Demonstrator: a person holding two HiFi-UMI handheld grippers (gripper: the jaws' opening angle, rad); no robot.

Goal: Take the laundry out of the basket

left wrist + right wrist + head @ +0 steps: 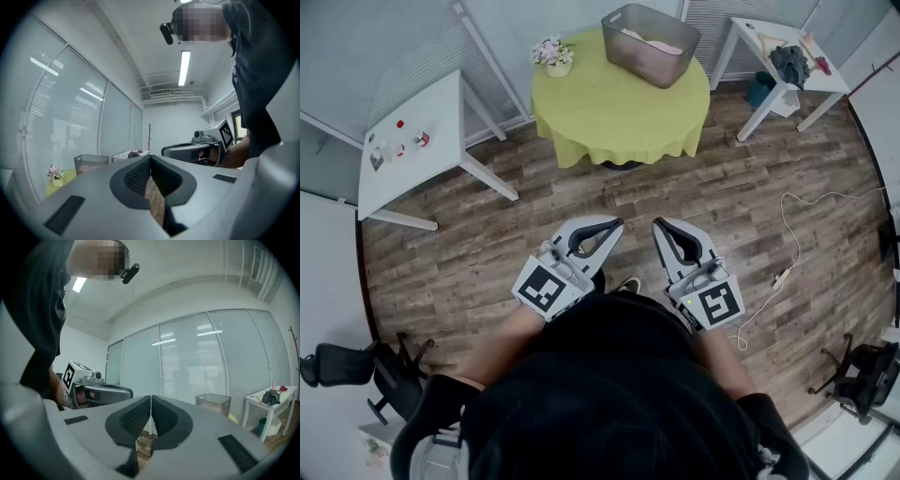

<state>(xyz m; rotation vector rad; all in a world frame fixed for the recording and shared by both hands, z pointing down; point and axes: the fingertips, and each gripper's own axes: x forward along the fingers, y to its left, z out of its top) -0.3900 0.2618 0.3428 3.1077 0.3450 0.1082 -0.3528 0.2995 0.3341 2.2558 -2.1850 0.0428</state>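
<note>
While both my tools are pressed fully closed with nothing in them, the left gripper [615, 226] and right gripper [660, 226] level side by side at my waist, the basket [649, 62] stands well apart from me on the far right of the round green table [609, 117], with pale laundry [654, 41] showing inside. I judge the main risk is reaching in without opening the jaws first and merely shoving the basket, which stands near the table's far edge and could slide off. Catching the cloth could topple the flower pot [555, 58]. The white cable [795, 246] on my right could trip me. Straight ahead the wood floor [609, 192] is open. The left white table [417, 141] and right white table [750, 33] narrow the approach on either side.
</note>
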